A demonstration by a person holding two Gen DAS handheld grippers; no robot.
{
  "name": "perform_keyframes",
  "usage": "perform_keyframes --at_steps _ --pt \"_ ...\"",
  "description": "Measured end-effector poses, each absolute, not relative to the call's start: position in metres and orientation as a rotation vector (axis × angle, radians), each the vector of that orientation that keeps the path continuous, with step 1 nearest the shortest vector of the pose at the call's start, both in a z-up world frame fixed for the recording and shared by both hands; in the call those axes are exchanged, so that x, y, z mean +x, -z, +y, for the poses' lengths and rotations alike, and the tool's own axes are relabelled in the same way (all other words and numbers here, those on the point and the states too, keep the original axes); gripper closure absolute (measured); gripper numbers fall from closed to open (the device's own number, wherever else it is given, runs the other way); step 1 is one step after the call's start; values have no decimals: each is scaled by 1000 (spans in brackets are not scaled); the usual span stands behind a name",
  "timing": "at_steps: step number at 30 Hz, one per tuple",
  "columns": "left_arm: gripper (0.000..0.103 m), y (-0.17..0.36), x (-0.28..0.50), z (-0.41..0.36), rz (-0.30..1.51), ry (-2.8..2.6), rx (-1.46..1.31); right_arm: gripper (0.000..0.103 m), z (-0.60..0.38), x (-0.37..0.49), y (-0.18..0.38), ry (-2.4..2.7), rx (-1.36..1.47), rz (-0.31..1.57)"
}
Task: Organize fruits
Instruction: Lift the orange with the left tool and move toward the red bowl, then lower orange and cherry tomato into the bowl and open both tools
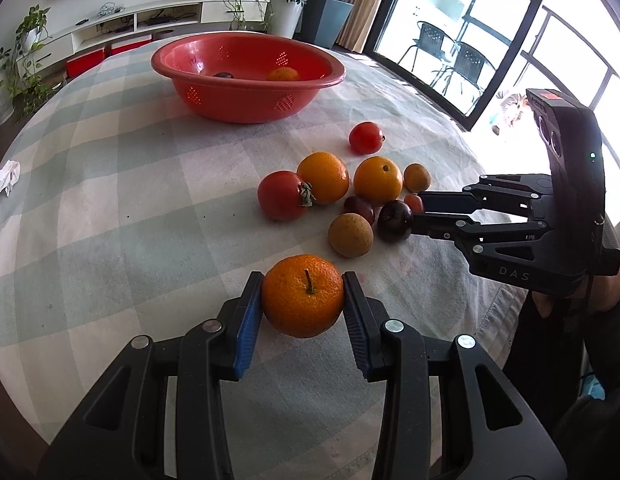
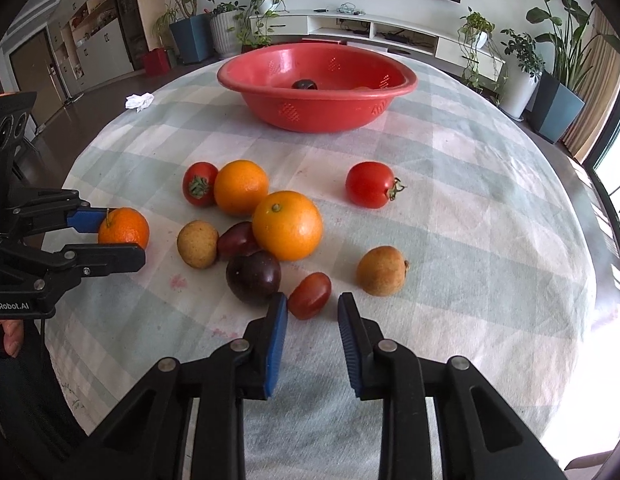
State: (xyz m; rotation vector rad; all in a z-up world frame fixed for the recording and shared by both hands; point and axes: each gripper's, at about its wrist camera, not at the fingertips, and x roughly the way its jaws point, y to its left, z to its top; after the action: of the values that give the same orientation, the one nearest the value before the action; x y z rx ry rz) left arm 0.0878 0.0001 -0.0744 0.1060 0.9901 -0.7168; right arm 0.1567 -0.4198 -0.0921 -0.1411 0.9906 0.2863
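Observation:
My left gripper (image 1: 303,280) is shut on a stemmed orange tangerine (image 1: 304,296), just above the checked cloth; the right wrist view shows the same grip (image 2: 126,236) at the far left. My right gripper (image 2: 311,300) points down at the fruit pile with a small red grape tomato (image 2: 310,295) pinched between its fingertips. A dark plum (image 2: 253,276) lies against the left finger. The red bowl (image 2: 310,112) stands at the far side with a plum (image 2: 304,85) and an orange (image 1: 283,74) inside.
Loose on the cloth are two oranges (image 2: 288,225), two red tomatoes (image 2: 371,185), another plum (image 2: 238,240) and two brown round fruits (image 2: 381,270). A crumpled white tissue (image 2: 140,100) lies near the far left edge of the round table (image 2: 489,200).

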Motion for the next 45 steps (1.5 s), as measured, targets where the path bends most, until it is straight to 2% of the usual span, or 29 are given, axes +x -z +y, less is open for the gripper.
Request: perform_keyframes --at_steps 18,26,39,45 --pt "67 74 89 2 979 702 98 76 -430 145 87 -297 -76 975" --pt "67 55 94 13 945 688 68 76 -445 141 62 -319 7 927" --pt "67 -46 189 -9 768 655 145 76 -457 218 -28 -317 -20 703" --pt "67 -37 236 -49 825 651 243 76 -426 268 -35 -367 -88 708"
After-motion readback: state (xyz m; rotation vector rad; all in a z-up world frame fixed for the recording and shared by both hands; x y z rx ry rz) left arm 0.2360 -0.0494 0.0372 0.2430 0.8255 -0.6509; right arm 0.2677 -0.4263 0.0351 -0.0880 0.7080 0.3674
